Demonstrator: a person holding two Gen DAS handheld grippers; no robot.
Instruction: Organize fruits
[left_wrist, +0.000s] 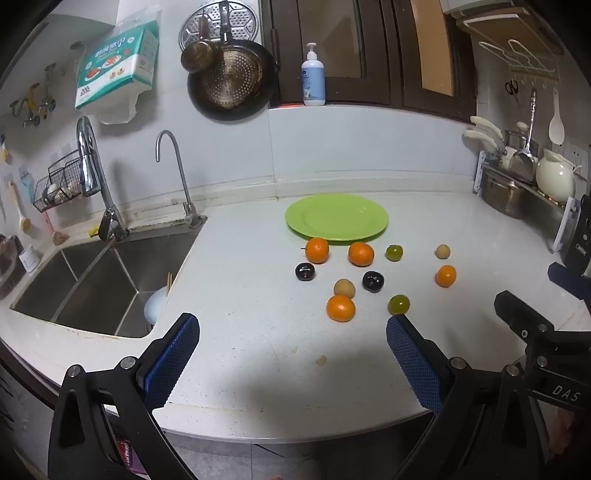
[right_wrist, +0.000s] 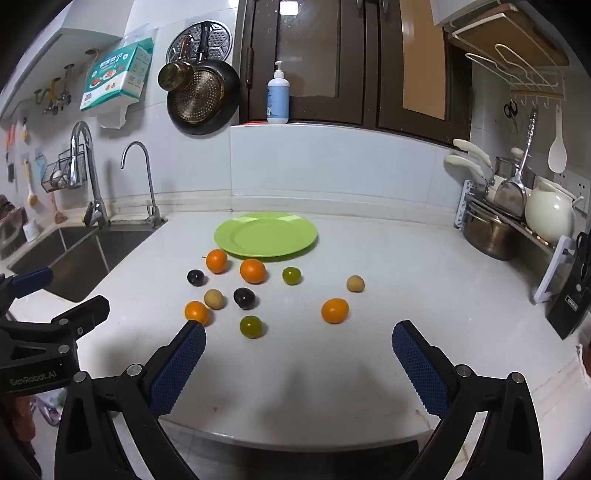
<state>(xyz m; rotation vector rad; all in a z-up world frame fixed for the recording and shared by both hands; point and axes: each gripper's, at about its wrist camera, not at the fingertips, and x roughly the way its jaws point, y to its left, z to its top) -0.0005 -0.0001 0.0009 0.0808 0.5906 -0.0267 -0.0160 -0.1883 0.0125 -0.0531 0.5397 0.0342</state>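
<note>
While fruit lies loose by green plate | left hand-held gripper released | right hand-held gripper released, both empty

The near orange is partly covered by the right gripper's left fingertip in the right wrist view. In the left wrist view the near green fruit sits just behind that gripper's right fingertip, its lower edge hidden. A pale round object in the sink is half hidden by the counter edge; what it is cannot be told. The basket on the far left wall holds small items too blurred to name. The print on the tissue pack is unreadable. The dark block at far right is cut by the picture's edge. Both grippers' rear parts run off the bottom edge.
</note>
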